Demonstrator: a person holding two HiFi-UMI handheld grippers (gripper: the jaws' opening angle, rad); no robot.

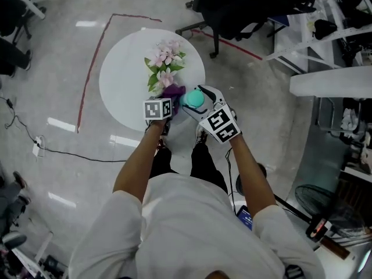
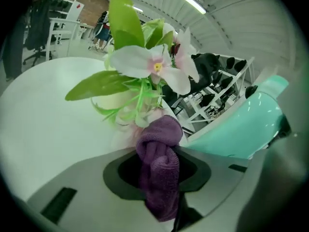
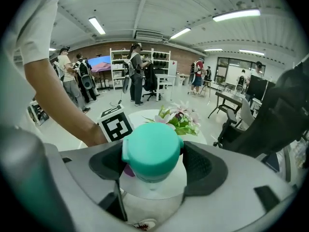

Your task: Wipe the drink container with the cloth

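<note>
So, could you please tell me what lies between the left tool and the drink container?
The purple cloth, clamped in the left tool, sits between it and the teal-capped drink container; the head view shows this.

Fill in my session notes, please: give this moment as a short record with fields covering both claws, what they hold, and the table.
left claw: shut on a bunched purple cloth
right claw: shut on a white drink container with a teal lid
cloth versus container: cloth sits close beside the teal lid; contact unclear
surface below: round white table
on the table: pink-and-white flowers with green leaves
</note>
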